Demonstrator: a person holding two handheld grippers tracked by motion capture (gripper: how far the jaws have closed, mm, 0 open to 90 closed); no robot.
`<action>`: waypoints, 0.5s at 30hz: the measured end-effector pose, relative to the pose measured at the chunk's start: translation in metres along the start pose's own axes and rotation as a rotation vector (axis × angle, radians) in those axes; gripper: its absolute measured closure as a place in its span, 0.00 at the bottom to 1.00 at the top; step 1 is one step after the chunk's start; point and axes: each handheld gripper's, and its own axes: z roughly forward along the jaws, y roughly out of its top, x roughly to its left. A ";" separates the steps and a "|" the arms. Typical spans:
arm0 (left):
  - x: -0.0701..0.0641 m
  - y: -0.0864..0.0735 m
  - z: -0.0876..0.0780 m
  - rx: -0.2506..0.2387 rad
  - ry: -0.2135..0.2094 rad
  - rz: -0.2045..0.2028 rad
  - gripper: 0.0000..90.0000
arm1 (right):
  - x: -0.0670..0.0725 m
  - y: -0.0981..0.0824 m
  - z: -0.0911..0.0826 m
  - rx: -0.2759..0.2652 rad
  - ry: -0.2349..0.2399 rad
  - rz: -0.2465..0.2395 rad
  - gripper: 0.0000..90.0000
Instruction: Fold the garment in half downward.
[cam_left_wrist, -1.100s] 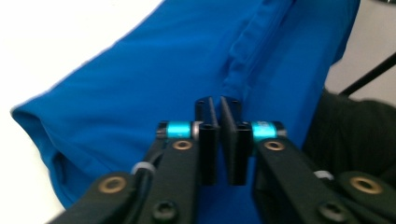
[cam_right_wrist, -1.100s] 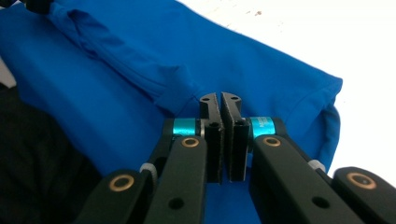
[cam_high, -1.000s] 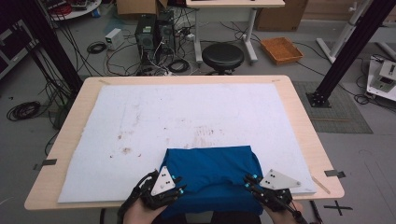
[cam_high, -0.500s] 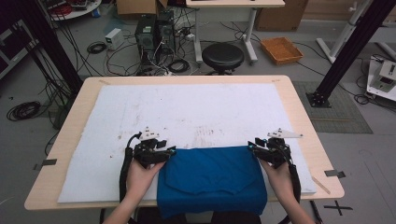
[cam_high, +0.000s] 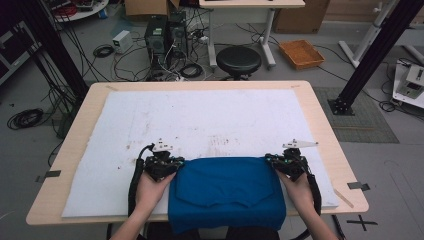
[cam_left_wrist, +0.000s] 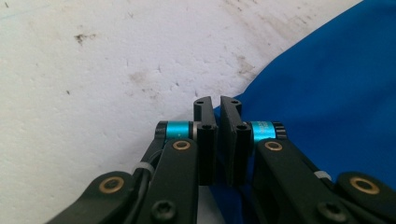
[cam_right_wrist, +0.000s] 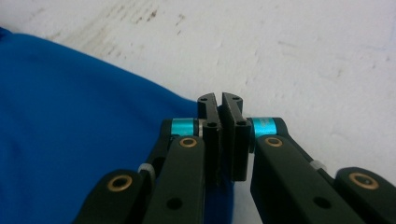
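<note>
A: Both hands are at the far corners of the blue cloth. The left gripper has just closed on that corner's edge, blue showing between its jaws. The right gripper has pinched shut on its corner too.

B: Best to lift both corners together, keeping the edge taut.

A: Beyond the fingertips lies a stained white mat on the wooden table. Farther off are a black stool and floor cables.

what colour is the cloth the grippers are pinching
Solid royal blue; the cloth shows best in the high view, folded on the white mat.
</note>
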 end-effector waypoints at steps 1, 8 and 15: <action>0.000 0.000 0.000 0.000 0.000 0.000 0.95 | -0.001 0.002 0.000 -0.008 -0.003 -0.003 0.97; 0.022 0.034 0.009 -0.038 0.073 0.053 0.95 | -0.007 0.037 0.012 -0.052 -0.031 -0.019 0.97; 0.053 0.076 0.029 -0.046 0.102 0.065 0.95 | -0.026 0.074 0.040 -0.058 -0.064 0.024 0.97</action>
